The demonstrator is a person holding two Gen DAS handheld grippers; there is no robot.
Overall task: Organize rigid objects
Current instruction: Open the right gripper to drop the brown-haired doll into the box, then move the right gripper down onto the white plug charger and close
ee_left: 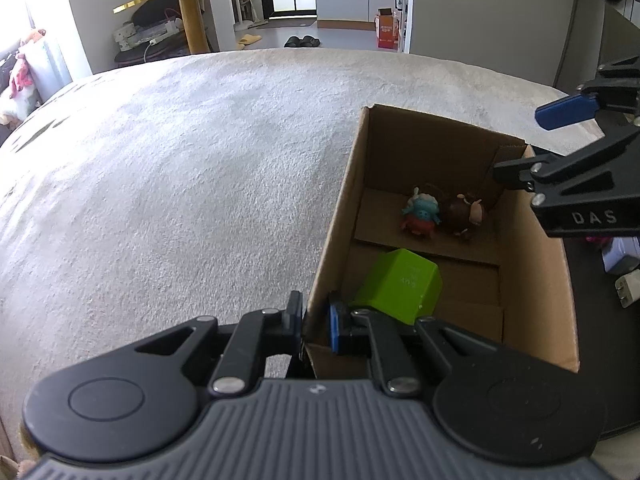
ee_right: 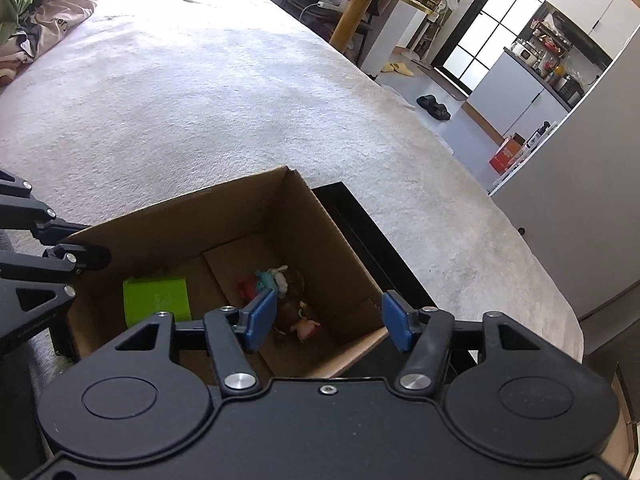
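Left gripper (ee_left: 314, 320) pinches the cardboard box (ee_left: 340, 216) near wall; right gripper (ee_right: 326, 320) hangs spread, empty, over the toys (ee_right: 276, 292), blanket (ee_left: 180, 160) bare beyond

- Daylight floods in from the left of the left wrist view, bleaching the pale fuzzy bedspread (ee_left: 180, 152).
- The open brown cardboard box (ee_right: 256, 216) is shadowed and dim inside.
- The black-framed glass door (ee_right: 488, 36) glares white.
- Fisheye bending curves the edges; focus is sharp.
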